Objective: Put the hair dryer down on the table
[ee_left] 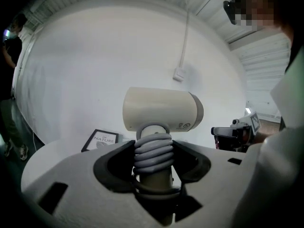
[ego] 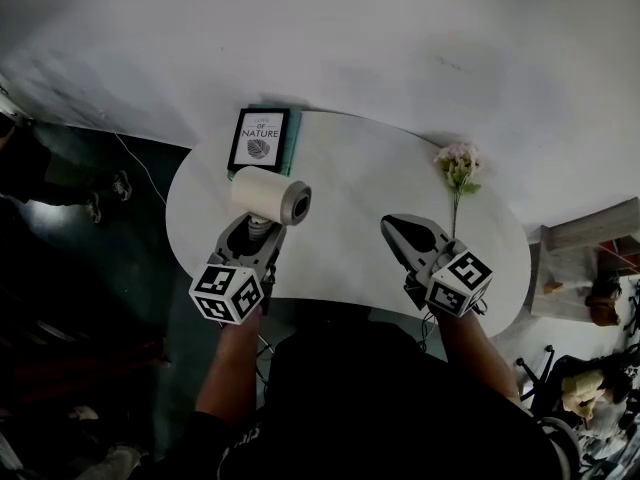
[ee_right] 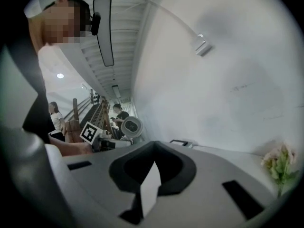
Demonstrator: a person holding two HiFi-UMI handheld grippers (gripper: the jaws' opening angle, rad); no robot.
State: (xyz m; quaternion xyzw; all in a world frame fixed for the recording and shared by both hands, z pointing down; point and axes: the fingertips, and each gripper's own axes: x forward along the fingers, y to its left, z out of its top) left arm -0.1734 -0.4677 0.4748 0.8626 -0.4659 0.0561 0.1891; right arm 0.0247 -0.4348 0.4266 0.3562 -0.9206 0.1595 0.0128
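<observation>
Closest in, the left tool (ee_left: pixel 153 167) is clamped on the handle of the hair dryer (ee_left: pixel 159 109), its jaws pressing from both sides on the grey cord (ee_left: pixel 153 152) coiled round that handle. The handle runs straight out along the tool's own line, and the cream barrel sits crosswise at its far end, the open end turned toward the person's right. In the head view the left tool (ego: pixel 258 228) holds the hair dryer (ego: pixel 270 195) over the near-left part of the white oval surface (ego: pixel 350 198). It looks to be carried clear of the top rather than resting on it, though contact cannot be ruled out from above.

Just beyond the barrel a framed print (ego: pixel 259 139) leans at the surface's far-left edge, so the free room lies below and to the right, not ahead. The move, as I judge it, is a lowering with the barrel kept short of the print, tipping the handle down until both lie flat.

Over on the other side, the right tool (ego: pixel 398 226) has its jaws together on nothing, well apart from the dryer. A flower (ego: pixel 458 166) lies past it.
</observation>
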